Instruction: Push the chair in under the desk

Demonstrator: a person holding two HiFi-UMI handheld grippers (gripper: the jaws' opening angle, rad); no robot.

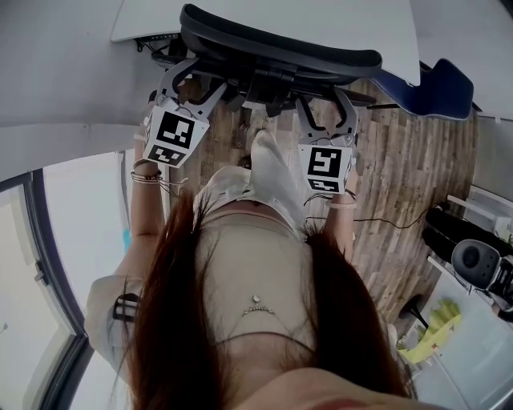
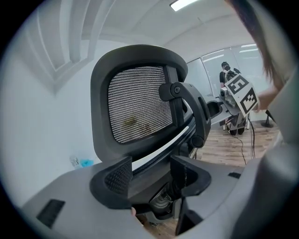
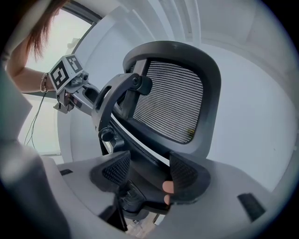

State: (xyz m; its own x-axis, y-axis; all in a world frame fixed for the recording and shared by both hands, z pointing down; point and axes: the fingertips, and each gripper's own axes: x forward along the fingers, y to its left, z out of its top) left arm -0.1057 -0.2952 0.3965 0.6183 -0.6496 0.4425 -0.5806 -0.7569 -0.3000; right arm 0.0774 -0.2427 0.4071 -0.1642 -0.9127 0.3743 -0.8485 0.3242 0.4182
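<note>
Pale wood-plank floor runs up to a white worktop at the far side, with light walls around. The office chair stands with its backrest at the worktop's edge, so it looks nearly home.

The left gripper and right gripper are both spread. Each one's jaws straddle the dark frame low on the chair's back, and I cannot tell if the pads touch it.

If one side pushes harder, the chair would likely swivel and go in crooked. The arm supports might also catch the worktop's edge. The frame is smooth, curved moulded plastic, so textured pads could slide along it. A fingertip beside the right pad could get nipped.

The backrest is a rounded black hoop filled with fine ribbed mesh, springy rather than firm.
</note>
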